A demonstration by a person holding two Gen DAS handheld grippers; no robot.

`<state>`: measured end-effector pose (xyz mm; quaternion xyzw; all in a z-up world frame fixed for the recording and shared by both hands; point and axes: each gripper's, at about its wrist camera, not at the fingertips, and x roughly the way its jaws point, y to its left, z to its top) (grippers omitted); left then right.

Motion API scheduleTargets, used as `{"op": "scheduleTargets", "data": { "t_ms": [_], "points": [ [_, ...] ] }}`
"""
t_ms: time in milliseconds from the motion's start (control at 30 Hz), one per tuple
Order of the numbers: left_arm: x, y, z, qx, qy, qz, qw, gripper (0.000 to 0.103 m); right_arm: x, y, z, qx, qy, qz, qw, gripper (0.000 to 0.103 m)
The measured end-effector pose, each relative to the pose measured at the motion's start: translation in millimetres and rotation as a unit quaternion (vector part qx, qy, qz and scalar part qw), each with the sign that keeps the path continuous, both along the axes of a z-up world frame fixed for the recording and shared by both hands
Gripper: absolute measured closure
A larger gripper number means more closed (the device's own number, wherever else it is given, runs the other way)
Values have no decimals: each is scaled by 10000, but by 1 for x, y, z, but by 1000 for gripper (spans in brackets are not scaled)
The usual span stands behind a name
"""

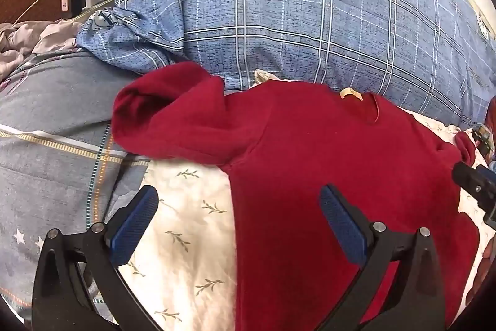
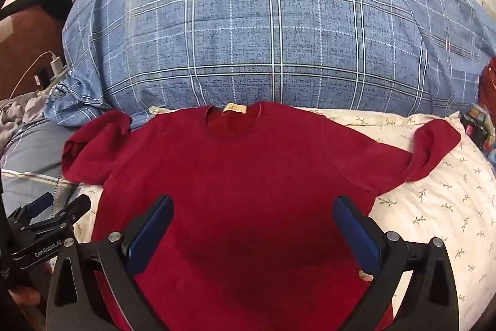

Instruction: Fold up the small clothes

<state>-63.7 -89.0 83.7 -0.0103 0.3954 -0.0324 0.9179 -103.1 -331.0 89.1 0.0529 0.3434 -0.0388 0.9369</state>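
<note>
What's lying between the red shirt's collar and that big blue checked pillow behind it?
Almost nothing: in the right wrist view the red shirt has its collar right against the blue checked pillow, with only a sliver of pale leaf-print sheet showing.

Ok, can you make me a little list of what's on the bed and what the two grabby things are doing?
garment: dark red short-sleeved fleece shirt, spread flat, neck facing away
sleeves: both spread out to the sides, not folded
under it: white leaf-print sheet
behind it: blue plaid pillow
left gripper: open, above the shirt's left edge, holding nothing
right gripper: open, above the shirt's middle, holding nothing
folding: not started
</note>
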Motion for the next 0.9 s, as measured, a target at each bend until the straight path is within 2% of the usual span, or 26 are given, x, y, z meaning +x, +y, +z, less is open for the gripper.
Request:
{"op": "scheduleTargets", "data": {
  "t_ms": [133, 200, 267, 567, 767, 900],
  "points": [
    [0, -8, 1, 8, -13, -94, 10000, 0, 5, -1, -7, -44, 76, -45, 10000, 0],
    [0, -13, 1, 4, 1, -136, 9999, 0, 2, -3, -5, -97, -21, 26, 9999, 0],
    [0, -19, 2, 3, -2, -188, 9998, 0, 7, -8, -5, 12, 158, -63, 9999, 0],
    [-1, -37, 7, 22, -67, -335, 9994, 0, 8, -18, -11, -45, 174, -318, 9993, 0],
    [-1, -42, 6, 41, -82, -395, 9992, 0, 8, -19, -14, -220, -21, -257, 9994, 0],
    [-2, -42, 6, 78, -108, -405, 9991, 0, 9, -18, -14, -223, 40, -249, 9994, 0]
  ]
}}
